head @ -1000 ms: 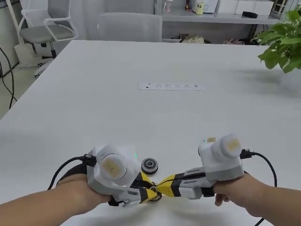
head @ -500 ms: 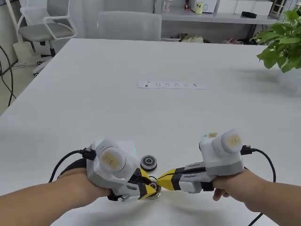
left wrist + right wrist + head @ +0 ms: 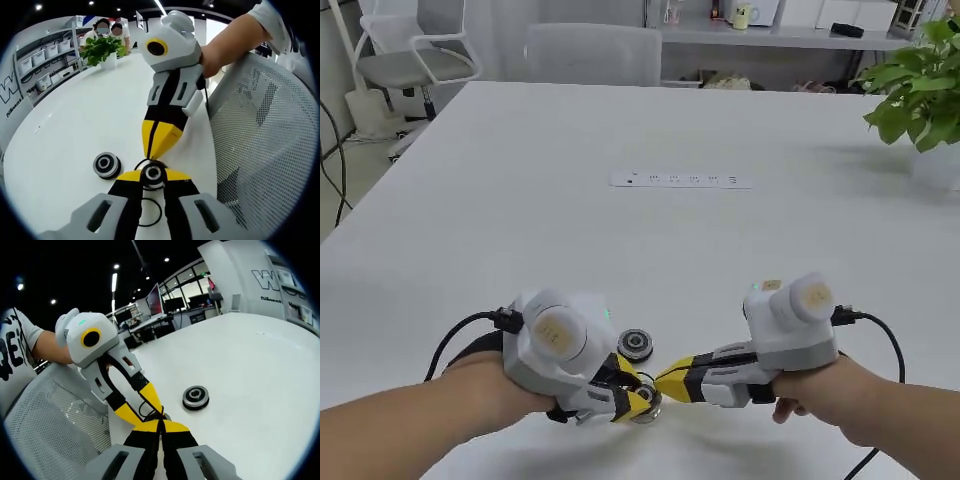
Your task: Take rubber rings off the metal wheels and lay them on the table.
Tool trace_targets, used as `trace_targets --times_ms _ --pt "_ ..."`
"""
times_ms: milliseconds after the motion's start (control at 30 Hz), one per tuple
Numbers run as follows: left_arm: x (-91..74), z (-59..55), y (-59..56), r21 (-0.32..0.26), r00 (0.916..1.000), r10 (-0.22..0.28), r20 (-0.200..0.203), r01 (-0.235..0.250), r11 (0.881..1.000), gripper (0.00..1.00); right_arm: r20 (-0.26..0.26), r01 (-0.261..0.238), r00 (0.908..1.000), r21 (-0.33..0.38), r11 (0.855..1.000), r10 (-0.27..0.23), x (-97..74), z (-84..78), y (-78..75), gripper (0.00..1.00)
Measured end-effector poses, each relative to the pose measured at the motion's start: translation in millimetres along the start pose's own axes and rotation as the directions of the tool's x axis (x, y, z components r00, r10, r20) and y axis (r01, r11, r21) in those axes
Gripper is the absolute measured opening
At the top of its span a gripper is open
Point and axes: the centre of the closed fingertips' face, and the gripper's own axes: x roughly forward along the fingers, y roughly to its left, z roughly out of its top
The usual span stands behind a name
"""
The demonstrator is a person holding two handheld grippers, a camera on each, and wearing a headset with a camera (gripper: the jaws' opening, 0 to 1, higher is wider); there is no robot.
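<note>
Metal wheel (image 3: 153, 174) tight in left hand-held gripper (image 3: 642, 402); right hand-held gripper (image 3: 160, 423) closed on its rubber ring (image 3: 139, 164).

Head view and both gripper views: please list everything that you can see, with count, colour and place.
Table: one, white, under everything.
Wheels: two, metal; one lies on the table, one is clamped by the left gripper.
Rubber rings: two, black; one lies loose under the left jaws, one is pinched by the right gripper.
Power strip: one, white, mid-table.
Plant: one, green, far right.
Chairs: two, pale, beyond the table's far end.
Grippers: two, grey with yellow jaws, near edge, both shut.
Hands: two, holding the grippers.
</note>
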Motion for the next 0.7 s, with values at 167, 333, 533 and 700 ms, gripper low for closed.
trace_targets --times_ms 167,333,533,700 --pt "-4.6 2.9 -0.3 -0.009 0.9999 0.0 0.013 0.0 1.0 0.17 0.007 0.001 1.0 0.005 1.0 -0.001 -0.7 1.5 -0.8 0.0" --pt "-10.9 4.9 -1.7 -0.012 0.9996 0.0 0.027 0.0 1.0 0.19 0.017 0.005 0.9998 0.012 1.0 -0.005 -3.1 3.6 -1.5 0.0" --pt "-22.0 5.8 0.3 -0.026 0.999 0.01 0.044 -0.009 1.0 0.23 0.024 -0.002 0.9997 0.018 1.0 0.001 -3.9 5.1 0.0 0.0" --pt "-31.4 4.3 2.6 -0.033 0.9982 0.023 0.055 -0.021 0.999 0.25 0.028 -0.005 0.9996 0.019 1.0 0.005 -4.1 6.9 1.3 0.0"
